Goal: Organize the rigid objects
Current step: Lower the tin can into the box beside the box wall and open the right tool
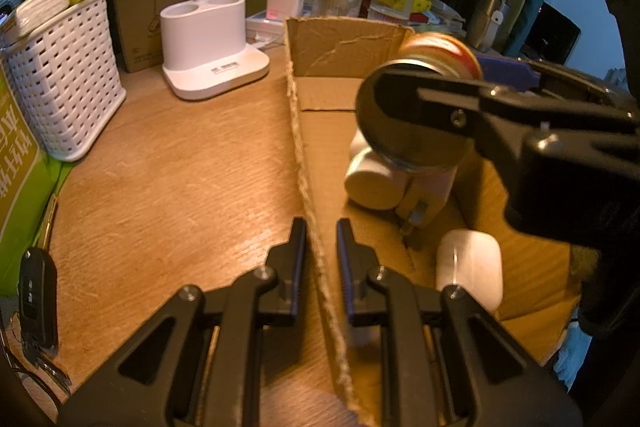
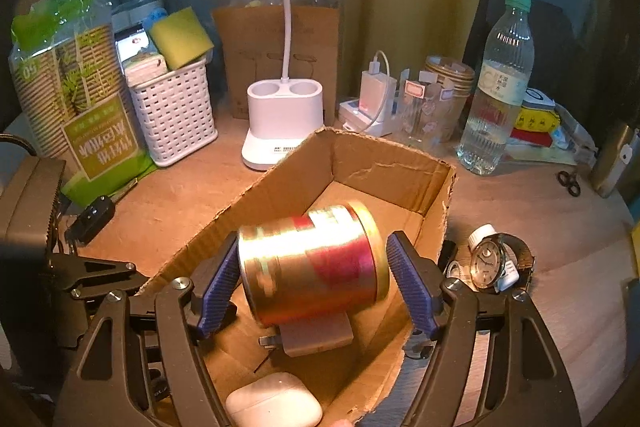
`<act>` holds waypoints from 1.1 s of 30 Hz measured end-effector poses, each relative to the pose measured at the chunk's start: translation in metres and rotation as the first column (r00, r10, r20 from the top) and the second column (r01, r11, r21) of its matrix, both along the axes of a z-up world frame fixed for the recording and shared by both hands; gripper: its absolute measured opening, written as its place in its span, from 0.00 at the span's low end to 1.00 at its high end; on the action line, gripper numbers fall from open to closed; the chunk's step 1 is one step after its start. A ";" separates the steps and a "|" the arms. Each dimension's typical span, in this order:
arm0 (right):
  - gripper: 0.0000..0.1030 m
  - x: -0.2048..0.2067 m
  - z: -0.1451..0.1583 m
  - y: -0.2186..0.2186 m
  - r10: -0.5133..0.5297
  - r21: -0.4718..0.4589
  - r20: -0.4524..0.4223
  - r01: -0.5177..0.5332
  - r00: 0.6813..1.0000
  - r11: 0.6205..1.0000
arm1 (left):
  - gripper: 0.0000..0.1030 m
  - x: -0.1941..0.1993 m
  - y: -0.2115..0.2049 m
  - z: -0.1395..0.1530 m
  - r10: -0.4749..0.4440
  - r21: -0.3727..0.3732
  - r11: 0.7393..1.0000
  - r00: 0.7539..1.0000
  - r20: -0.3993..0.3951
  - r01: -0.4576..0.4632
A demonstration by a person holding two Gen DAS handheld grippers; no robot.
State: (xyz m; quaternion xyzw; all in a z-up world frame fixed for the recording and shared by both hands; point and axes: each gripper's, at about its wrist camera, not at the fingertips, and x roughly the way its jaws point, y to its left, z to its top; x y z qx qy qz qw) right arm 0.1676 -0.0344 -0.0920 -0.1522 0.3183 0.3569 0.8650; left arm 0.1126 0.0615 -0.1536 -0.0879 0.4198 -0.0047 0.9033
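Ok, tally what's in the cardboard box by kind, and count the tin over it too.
Gold and red tin: 1
White earbud case: 1
Plug adapter: 1
White cylinder: 1
Total: 4, in or over the cardboard box

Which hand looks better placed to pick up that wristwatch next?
The right. The right gripper is open above the cardboard box, and the wristwatch lies just beside it. The left gripper is clamped on the box's opposite wall.
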 end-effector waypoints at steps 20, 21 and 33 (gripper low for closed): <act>0.66 -0.007 0.006 -0.002 0.018 -0.038 0.036 -0.016 0.999 0.999 | 0.16 0.000 0.002 0.000 -0.001 0.001 1.000 1.000 0.000 0.001; 0.66 -0.005 0.007 -0.001 0.017 -0.039 0.036 -0.016 0.999 0.999 | 0.16 0.000 0.003 0.000 -0.001 0.001 1.000 1.000 0.000 0.001; 0.66 0.052 0.024 0.005 -0.052 0.020 0.032 0.051 0.998 0.998 | 0.16 0.001 0.003 0.001 -0.002 -0.001 1.000 1.000 -0.002 0.002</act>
